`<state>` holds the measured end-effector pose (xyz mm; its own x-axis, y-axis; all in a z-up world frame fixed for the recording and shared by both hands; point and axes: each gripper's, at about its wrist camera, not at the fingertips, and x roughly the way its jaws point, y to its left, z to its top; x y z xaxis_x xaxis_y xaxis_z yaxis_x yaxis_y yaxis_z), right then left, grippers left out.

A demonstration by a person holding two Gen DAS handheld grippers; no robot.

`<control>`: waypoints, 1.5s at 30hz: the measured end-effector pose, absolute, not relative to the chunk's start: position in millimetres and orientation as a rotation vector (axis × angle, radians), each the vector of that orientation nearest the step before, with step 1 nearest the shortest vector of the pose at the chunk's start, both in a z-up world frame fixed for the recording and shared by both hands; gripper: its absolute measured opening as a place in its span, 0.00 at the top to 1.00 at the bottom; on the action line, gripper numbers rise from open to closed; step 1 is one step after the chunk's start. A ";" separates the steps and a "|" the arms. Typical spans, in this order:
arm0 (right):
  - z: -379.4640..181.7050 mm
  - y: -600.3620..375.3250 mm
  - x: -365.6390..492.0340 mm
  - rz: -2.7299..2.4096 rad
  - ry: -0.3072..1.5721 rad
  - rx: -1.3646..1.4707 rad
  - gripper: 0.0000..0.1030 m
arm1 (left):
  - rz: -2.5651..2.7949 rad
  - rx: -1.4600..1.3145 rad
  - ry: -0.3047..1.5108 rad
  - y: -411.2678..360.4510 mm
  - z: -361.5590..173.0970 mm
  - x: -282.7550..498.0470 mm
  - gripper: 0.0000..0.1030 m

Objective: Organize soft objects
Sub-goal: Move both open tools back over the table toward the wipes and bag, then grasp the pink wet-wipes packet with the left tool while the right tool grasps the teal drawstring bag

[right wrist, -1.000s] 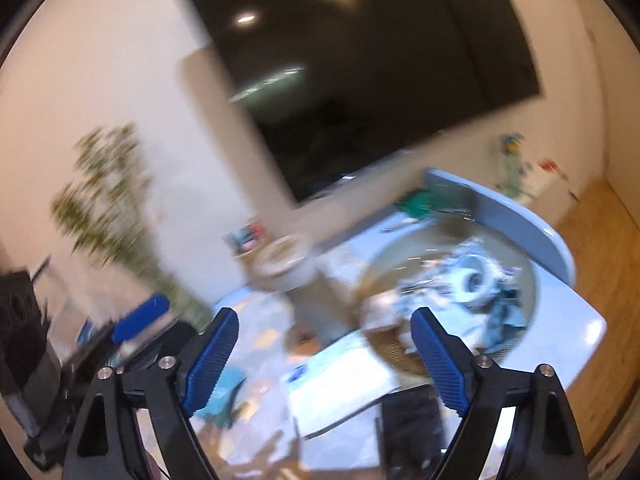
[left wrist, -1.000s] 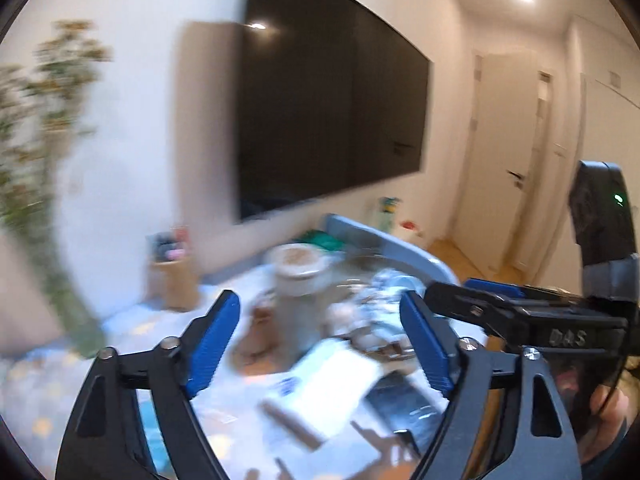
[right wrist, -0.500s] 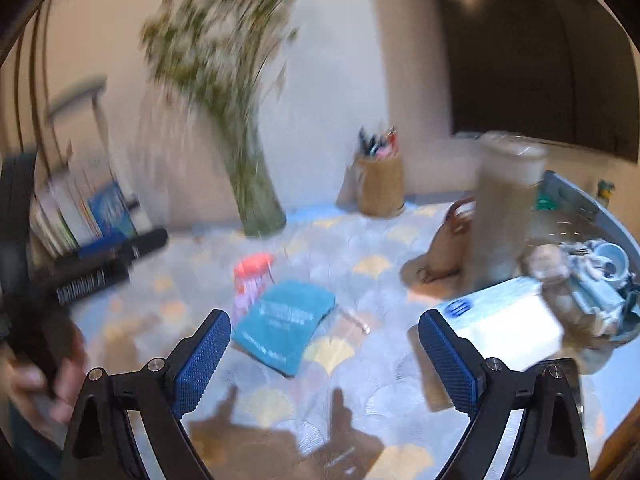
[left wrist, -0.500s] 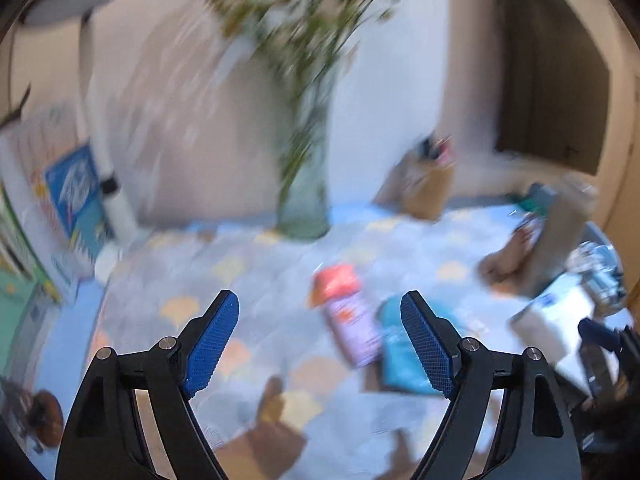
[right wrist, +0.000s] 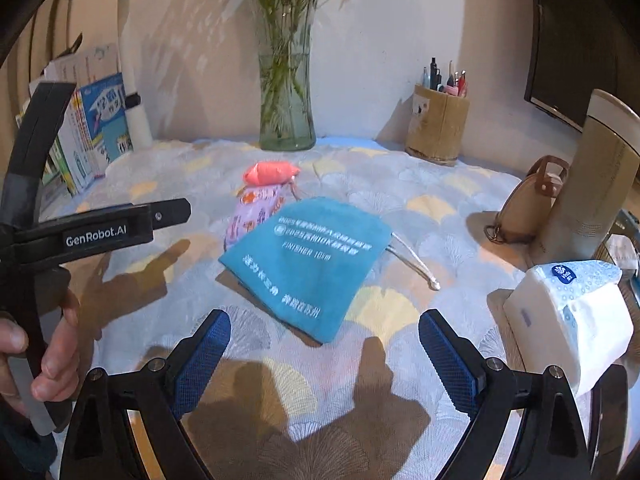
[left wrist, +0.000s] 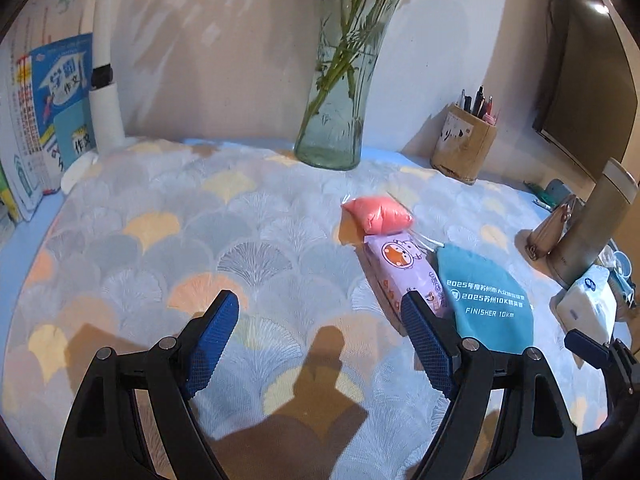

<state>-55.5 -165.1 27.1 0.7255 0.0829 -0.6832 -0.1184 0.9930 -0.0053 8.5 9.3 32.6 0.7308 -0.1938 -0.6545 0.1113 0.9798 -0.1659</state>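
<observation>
- Woven tablecloth with a fan-shaped leaf pattern in grey, yellow and peach covers the whole work surface; its texture is fine and matte.
- Glass vase, clear green-tinted, flared at the base, stands upright at the back and holds green stems.
- Teal cloth pouch, flat and soft with white printed lettering, lies near the centre; a pale drawstring trails from its right side. In the left wrist view the pouch lies to the right, just past the left gripper's right fingertip.
- Lilac soft pack, oblong with cartoon print, lies touching the pouch's left edge.
- Pink pillow-shaped packet, glossy film, lies at the far end of the lilac pack, touching it.
- Left gripper: blue textured pads spread wide, holding nothing, above bare cloth to the left of the soft items.
- Right gripper: pads spread wide, holding nothing, just short of the pouch's near corner.
- Right wrist view only: white tissue pack in blue-dotted film at full size, tan round bag, and the person's left hand on the left tool's handle.
- Left wrist view only: the lilac pack's full length.
</observation>
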 end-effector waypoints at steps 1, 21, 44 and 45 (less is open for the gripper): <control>26.3 -166.6 -55.1 0.108 0.751 -0.036 0.08 | -0.174 -0.116 0.738 8.8 32.0 8.2 0.20; 26.9 -192.2 -51.1 0.129 0.792 0.119 0.02 | -0.227 -0.081 0.915 -11.4 53.8 31.5 0.20; 4.5 -178.3 1.4 0.139 0.941 0.067 0.67 | -0.360 -0.119 0.965 -42.5 16.0 101.1 0.42; 5.1 -181.8 -0.5 0.130 0.945 0.064 0.67 | -0.368 -0.089 0.977 -42.0 16.5 100.8 0.42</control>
<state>-0.5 -181.8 5.1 0.5788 0.1394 -0.8035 -0.0831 0.9902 0.1119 100.8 -42.0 16.5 0.5029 -0.3439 -0.7930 0.2647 0.9346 -0.2374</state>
